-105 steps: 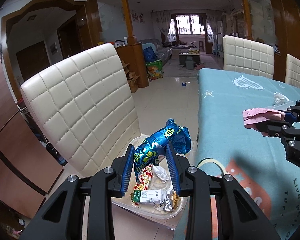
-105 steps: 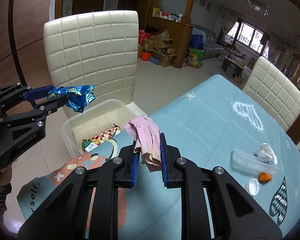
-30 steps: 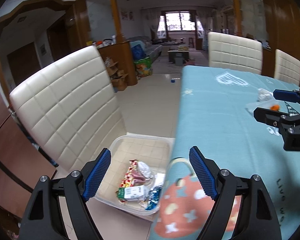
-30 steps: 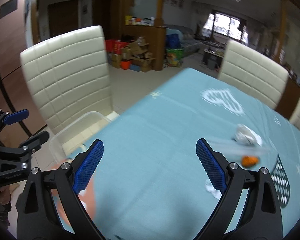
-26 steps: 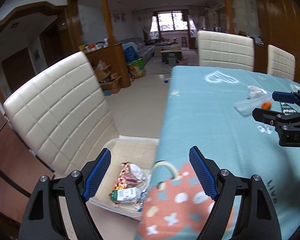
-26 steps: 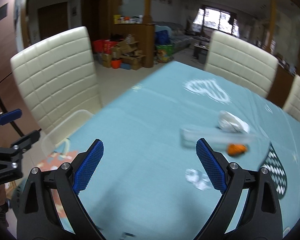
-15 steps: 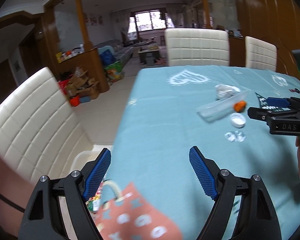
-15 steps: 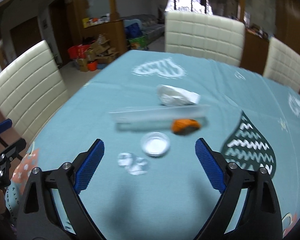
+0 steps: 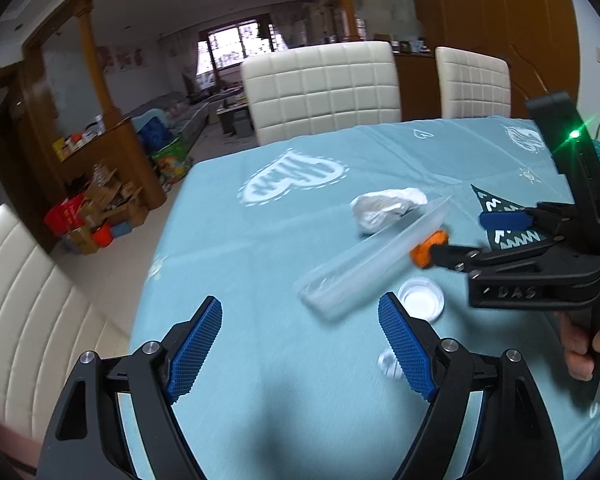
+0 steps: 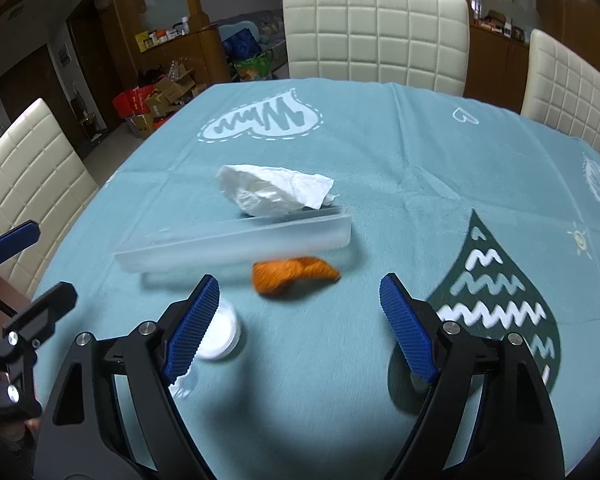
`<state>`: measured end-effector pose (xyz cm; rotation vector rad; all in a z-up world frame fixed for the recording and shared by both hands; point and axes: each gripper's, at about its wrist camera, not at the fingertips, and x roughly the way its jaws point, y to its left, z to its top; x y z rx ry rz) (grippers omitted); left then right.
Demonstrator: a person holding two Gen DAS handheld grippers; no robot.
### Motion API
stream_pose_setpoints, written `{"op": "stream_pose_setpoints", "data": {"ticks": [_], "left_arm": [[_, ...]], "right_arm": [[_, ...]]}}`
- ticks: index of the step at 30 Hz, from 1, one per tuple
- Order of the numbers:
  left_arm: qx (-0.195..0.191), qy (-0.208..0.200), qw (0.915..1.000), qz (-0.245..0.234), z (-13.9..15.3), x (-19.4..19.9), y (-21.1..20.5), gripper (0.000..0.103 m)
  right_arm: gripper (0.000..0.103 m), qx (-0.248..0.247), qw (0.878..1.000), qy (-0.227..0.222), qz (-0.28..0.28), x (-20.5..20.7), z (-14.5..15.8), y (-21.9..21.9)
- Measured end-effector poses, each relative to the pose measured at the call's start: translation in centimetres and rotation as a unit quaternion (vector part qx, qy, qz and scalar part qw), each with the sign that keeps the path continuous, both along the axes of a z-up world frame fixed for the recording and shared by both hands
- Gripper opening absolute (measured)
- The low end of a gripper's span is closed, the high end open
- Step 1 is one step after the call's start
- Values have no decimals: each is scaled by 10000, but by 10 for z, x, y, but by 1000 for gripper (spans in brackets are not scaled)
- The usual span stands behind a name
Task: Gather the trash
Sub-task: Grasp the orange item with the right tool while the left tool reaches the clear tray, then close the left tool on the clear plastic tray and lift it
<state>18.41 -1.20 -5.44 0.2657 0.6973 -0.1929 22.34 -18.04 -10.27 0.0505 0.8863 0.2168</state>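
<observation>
- The long clear plastic tray (image 10: 236,246) is the big piece of trash here. In the right wrist view its long axis runs mostly left to right, the right end a bit farther off. In the left wrist view it slants from lower left up to upper right.
- It looks frosted, see-through and shallow, kind of a trough shape, lying flat on the teal-clothed surface (image 10: 400,152).
- The crumpled white tissue (image 10: 274,190) sits just behind the tray, touching its far edge or very nearly.
- The orange peel scrap (image 10: 294,274) lies just in front of the tray toward its right end, a stubby wedge with its long side left to right too.
- The small white round lid (image 10: 220,334) is close in, partly behind the left finger of the right tool (image 10: 300,326). Just below it there's a little crumpled clear scrap (image 10: 184,386), pretty blurry.
- Right tool: fingers wide apart, nothing in them, hovering over the peel and lid.
- Left tool (image 9: 300,346): also spread wide and empty, with the tray's near end ahead of it.
- Only the left view shows the right tool from the side, its tip overlapping the peel. Only the right view shows the whole peel.
</observation>
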Motion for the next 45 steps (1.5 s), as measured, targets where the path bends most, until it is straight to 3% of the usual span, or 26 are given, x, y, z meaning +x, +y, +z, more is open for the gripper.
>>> {"op": "stream_pose_setpoints", "data": {"ticks": [4,9,15,24,30,37,38,40,41,45], "left_arm": [[-17,73,9999,-88,-12,22,-9,79],[-20,170,9997,-199,-23,36,-17,79],[40,170,9989,-429,-29,43,-32,79],[315,189,9970,-687,-39,43,-47,79],[138,594,9943,-877,-44,58,-39,86],[41,597,9942,-895,-50,61,-36,86],[32,573,9942,-907,-49,60,-36,85],[-40,539,9941,-943,-47,60,-37,73],[-116,591,9934,-974,-47,61,-36,61],[-413,568,9926,-992,-43,63,-31,43]], "right_arm": [[73,-88,9999,94,33,13,-12,2],[38,-292,9995,79,-98,13,-16,-6],[35,-47,9993,159,-348,14,-16,-29],[33,-228,9989,144,-394,11,-14,-28],[33,-213,9989,142,-389,10,-14,-28],[34,-216,9989,141,-383,11,-14,-28],[34,-206,9990,138,-367,10,-14,-28],[34,-179,9992,134,-333,11,-14,-27],[34,-176,9993,131,-313,11,-14,-26],[34,-210,9993,111,-293,9,-14,-24]]}}
